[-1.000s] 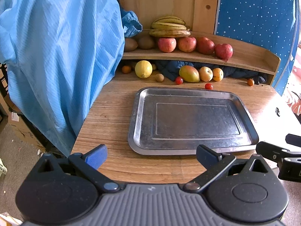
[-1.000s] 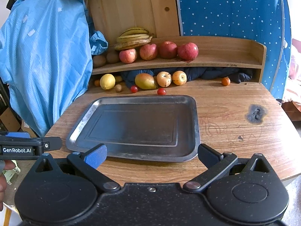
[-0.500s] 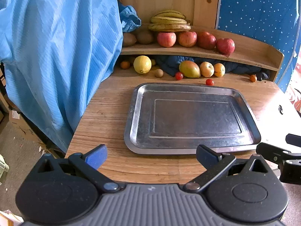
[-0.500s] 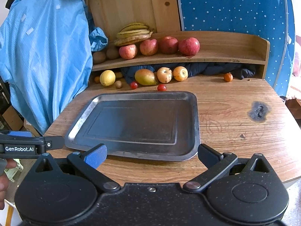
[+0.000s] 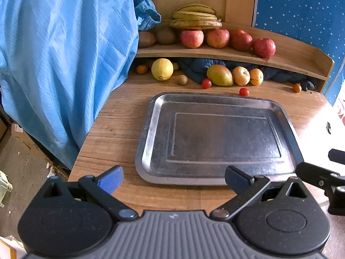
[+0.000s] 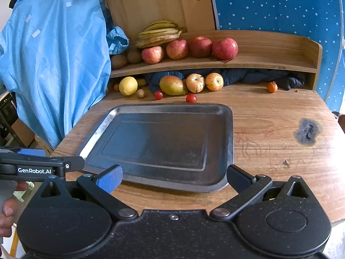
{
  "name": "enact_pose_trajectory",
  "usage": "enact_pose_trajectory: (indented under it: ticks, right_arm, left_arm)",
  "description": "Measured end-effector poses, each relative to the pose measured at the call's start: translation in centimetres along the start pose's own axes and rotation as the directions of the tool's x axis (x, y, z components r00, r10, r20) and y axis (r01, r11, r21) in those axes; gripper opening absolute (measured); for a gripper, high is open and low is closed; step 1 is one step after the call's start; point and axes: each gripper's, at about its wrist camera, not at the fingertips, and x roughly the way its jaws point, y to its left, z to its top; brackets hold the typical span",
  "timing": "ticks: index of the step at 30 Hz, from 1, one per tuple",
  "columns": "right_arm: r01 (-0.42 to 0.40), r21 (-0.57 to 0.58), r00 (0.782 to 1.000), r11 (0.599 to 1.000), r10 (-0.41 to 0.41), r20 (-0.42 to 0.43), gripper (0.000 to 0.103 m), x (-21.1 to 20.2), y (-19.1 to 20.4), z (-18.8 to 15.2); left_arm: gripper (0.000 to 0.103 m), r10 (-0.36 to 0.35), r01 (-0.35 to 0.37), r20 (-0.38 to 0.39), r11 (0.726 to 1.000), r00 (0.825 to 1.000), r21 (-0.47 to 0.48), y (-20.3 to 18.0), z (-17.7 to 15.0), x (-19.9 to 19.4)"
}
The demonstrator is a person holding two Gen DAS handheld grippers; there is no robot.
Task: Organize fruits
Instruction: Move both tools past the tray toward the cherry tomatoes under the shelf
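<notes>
Looks like a home room, improvised as a recording spot. Worn wood-grain round worktop [image 6: 269,116] w/ a dark burn mark [image 6: 308,130] at right of frame; curved low wooden shelf [image 6: 258,61] at centre back, loaded w/ red apples [image 6: 225,48] and a bunch of yellow-brown bananas [image 6: 159,34]. Light blue fabric sheet [image 6: 54,64] draped at left, blue white-dotted cloth [image 6: 276,4] upper right. Cardboard boxes [image 5: 13,133] and bare floor at left edge of left wrist view.
</notes>
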Motion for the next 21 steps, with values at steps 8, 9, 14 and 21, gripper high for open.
enact_pose_trajectory:
  ticks: [8, 9, 14, 21]
  right_arm:
    - [-0.064, -0.045, 0.997, 0.997, 0.066, 0.033, 0.103, 1.3, -1.1, 2.6]
    - [-0.076, -0.055, 0.996, 0.996, 0.078, 0.036, 0.103, 1.6, -1.3, 3.2]
    - [-0.104, -0.095, 0.993, 0.99, 0.109, 0.042, 0.103, 3.3, -2.4, 5.5]
    - [-0.154, -0.15, 0.985, 0.977, 0.163, 0.049, 0.103, 5.6, -4.1, 8.5]
  left_arm:
    - [0.102, 0.024, -0.024, 0.004, 0.998, 1.0, -0.054, -0.4, 2.9, 1.9]
    - [0.102, 0.028, -0.028, 0.005, 0.998, 1.0, -0.06, -0.5, 3.4, 2.3]
    - [0.102, 0.051, -0.049, 0.016, 0.995, 0.999, -0.088, -1.3, 5.4, 3.7]
    - [0.102, 0.095, -0.09, 0.03, 0.987, 0.995, -0.13, -2.1, 8.0, 5.2]
